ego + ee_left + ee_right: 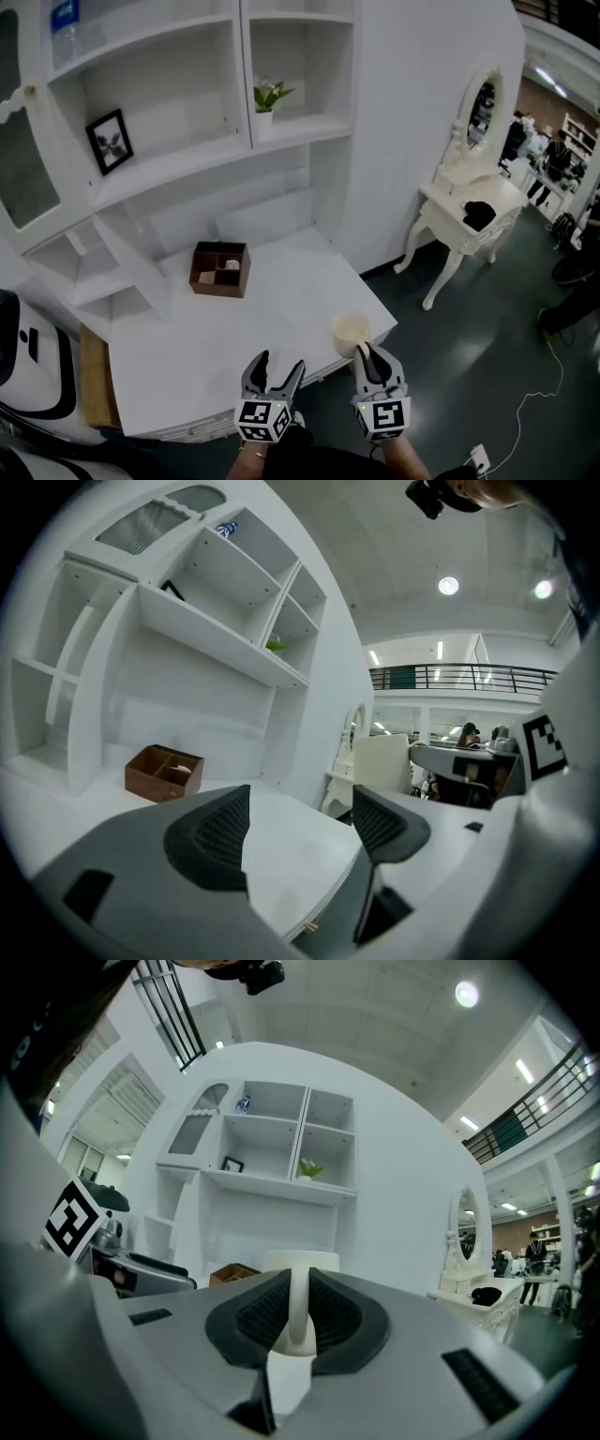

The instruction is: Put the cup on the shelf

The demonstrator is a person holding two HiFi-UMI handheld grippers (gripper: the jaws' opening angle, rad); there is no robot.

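A cream cup stands at the near right corner of the white desk. My right gripper is shut on the cup's handle, its dark pads pressing both sides; the cup's rim shows just beyond. My left gripper hovers open at the desk's front edge, left of the cup, with nothing between its fingers. The white shelf unit rises behind the desk.
A brown wooden organiser box sits mid-desk. On the shelves stand a framed picture, a small potted plant and a water bottle. A white dressing table with mirror stands to the right on the dark floor.
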